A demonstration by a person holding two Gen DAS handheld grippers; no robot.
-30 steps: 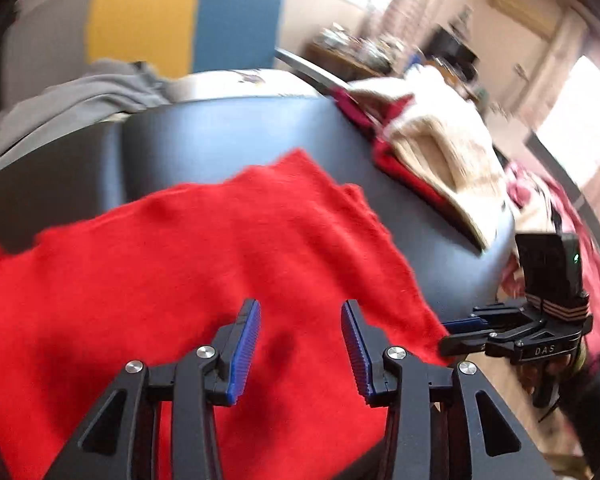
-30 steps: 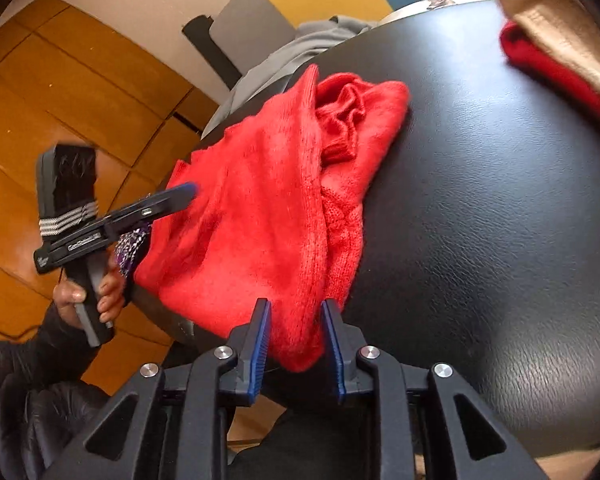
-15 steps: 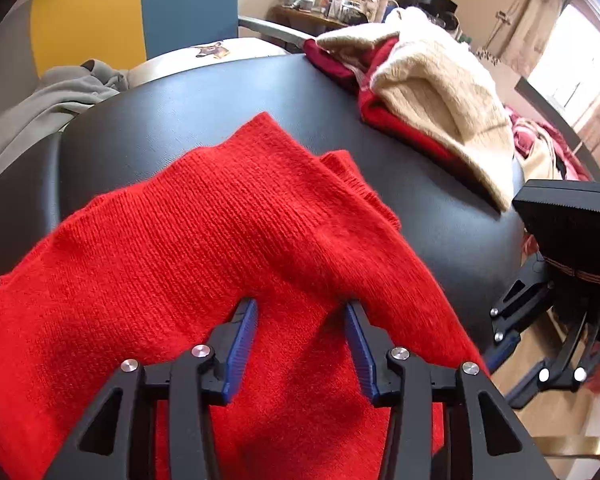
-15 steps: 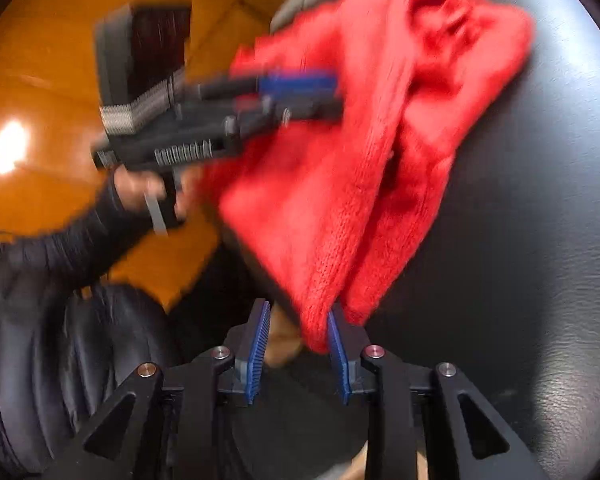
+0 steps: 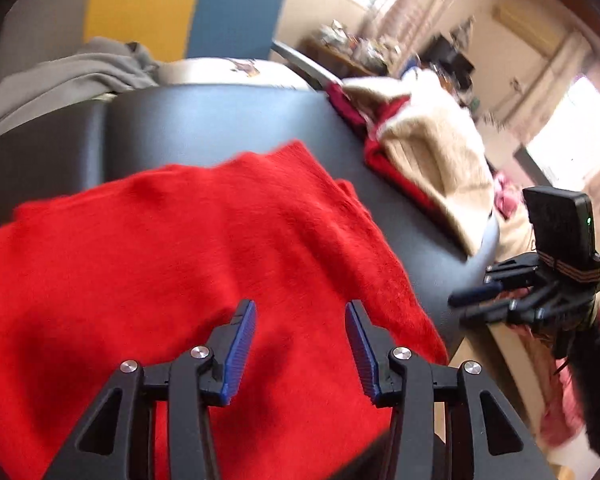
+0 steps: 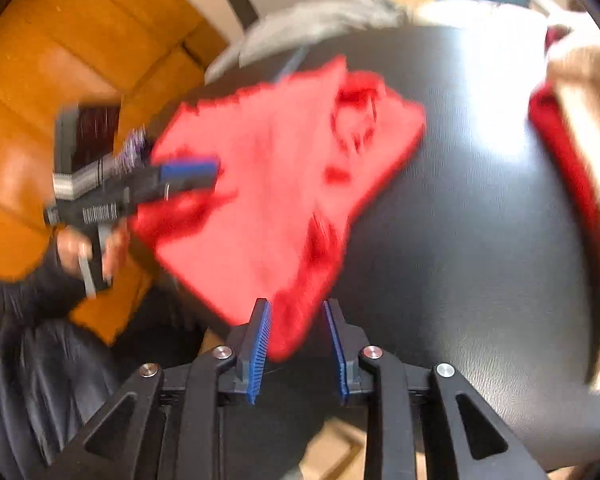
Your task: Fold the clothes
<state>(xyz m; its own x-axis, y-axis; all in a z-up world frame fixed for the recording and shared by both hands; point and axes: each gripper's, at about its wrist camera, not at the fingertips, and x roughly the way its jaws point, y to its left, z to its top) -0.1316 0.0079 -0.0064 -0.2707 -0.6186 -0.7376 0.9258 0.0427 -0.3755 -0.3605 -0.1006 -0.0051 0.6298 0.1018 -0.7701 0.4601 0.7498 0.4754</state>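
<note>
A red knit sweater [image 5: 188, 248] lies spread on a black padded table [image 5: 204, 128]. My left gripper [image 5: 300, 312] hovers open just above the sweater's near part, holding nothing. In the right wrist view the sweater [image 6: 276, 184] is blurred by motion; its near corner hangs between the blue pads of my right gripper [image 6: 298, 308], whose jaws stand apart around it. The left gripper [image 6: 188, 174] shows there at the sweater's left edge. The right gripper [image 5: 476, 300] shows in the left wrist view beyond the table's right edge.
A cream and dark red pile of clothes [image 5: 432, 152] lies at the table's far right. A grey garment [image 5: 72, 76] lies behind the table by a yellow and blue chair back [image 5: 180, 8]. Orange wooden floor [image 6: 40, 80] lies on the left.
The right gripper's pads have spread apart from the sweater corner they pinched. The sweater has flattened out on the table. The left gripper has lifted slightly off the cloth.
</note>
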